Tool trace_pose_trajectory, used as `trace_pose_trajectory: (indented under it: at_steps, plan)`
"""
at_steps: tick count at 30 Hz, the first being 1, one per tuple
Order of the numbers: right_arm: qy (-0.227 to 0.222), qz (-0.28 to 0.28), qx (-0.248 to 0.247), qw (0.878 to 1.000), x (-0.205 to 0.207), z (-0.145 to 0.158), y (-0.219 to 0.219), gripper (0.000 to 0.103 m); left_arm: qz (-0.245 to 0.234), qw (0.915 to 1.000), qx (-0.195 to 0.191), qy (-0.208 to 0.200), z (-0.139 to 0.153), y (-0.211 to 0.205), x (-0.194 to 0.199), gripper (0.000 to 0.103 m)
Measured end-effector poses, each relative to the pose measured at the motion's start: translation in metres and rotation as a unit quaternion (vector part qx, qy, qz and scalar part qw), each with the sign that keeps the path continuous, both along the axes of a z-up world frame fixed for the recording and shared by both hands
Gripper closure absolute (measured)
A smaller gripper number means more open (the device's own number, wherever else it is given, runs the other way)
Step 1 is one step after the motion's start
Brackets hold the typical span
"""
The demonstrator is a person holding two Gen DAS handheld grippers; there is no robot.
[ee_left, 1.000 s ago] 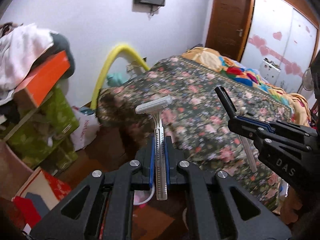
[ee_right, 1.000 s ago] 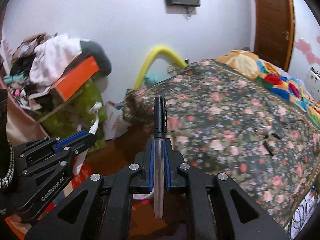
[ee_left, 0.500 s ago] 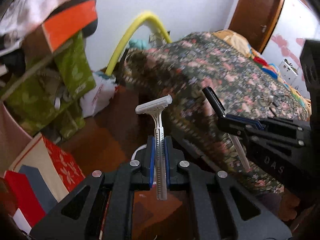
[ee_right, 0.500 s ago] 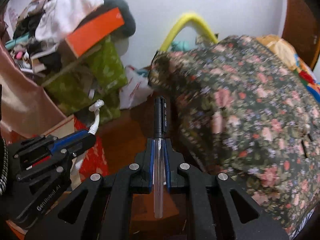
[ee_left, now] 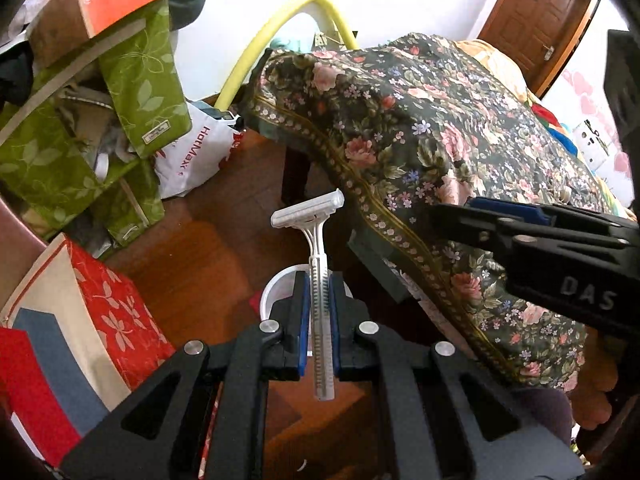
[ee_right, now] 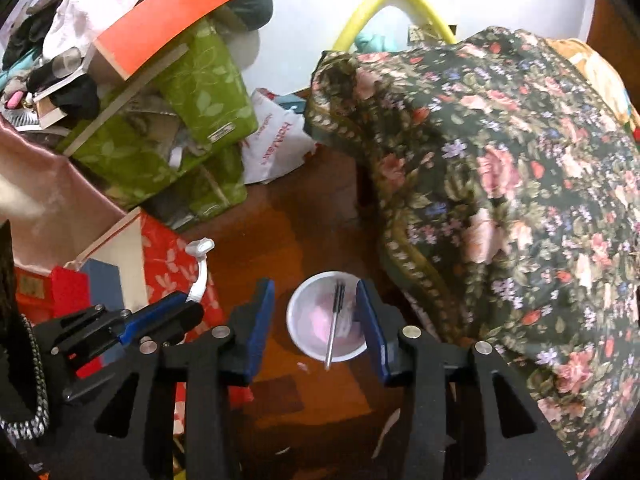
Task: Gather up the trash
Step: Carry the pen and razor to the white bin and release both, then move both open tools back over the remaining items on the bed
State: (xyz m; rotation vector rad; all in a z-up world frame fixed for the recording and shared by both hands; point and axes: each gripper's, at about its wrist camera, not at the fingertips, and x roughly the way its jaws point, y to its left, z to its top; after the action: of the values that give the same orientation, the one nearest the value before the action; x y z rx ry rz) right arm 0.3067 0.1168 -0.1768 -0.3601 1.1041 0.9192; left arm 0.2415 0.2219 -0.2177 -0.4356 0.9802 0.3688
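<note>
My left gripper is shut on a clear disposable razor, head up, above a white bin on the wooden floor. My right gripper is open and empty, directly over the same white bin. A black pen lies in the bin on pink trash. The left gripper and razor show at the left of the right wrist view. The right gripper shows at the right of the left wrist view.
A bed with a floral cover fills the right side. Green boxes, an orange box, clothes and a white plastic bag pile at the left. Red boxes stand by the bin. A yellow hoop leans on the wall.
Both grippers tilted down toward the floor and over the bin. My right gripper opened and the pen dropped into the bin. The left still holds the razor.
</note>
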Motion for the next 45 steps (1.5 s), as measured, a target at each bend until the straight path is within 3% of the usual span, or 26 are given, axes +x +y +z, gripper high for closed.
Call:
trace_pose_trajectory:
  at_steps: [3,7,8,15,30,39,45]
  plan:
    - [-0.004,-0.011,0.001,1.000,0.006,0.003,-0.009,0.064,-0.006,0.9999,-0.011,-0.001,-0.002,-0.001,0.009,0.095]
    - [-0.013,-0.023,0.001,1.000,0.012,0.008,-0.022,0.064,0.007,0.9998,-0.014,0.008,-0.009,-0.002,0.020,0.067]
    - [-0.020,-0.023,-0.001,1.000,0.013,0.010,-0.026,0.064,0.013,0.9998,-0.013,0.010,-0.010,-0.002,0.022,0.065]
    - [-0.051,-0.025,-0.002,0.998,0.009,0.023,-0.049,0.064,0.002,0.9999,0.010,0.004,0.006,-0.018,0.016,0.065]
    - [-0.112,-0.067,0.067,0.989,-0.010,0.096,-0.133,0.064,-0.040,0.9918,0.089,-0.083,0.112,-0.096,-0.009,0.065]
    - [-0.157,-0.138,0.099,0.973,0.003,0.134,-0.209,0.064,-0.083,0.9813,0.104,-0.139,0.155,-0.163,0.013,0.063]
    - [-0.195,-0.180,0.098,0.959,0.015,0.150,-0.260,0.064,-0.120,0.9751,0.092,-0.162,0.167,-0.210,0.047,0.049]
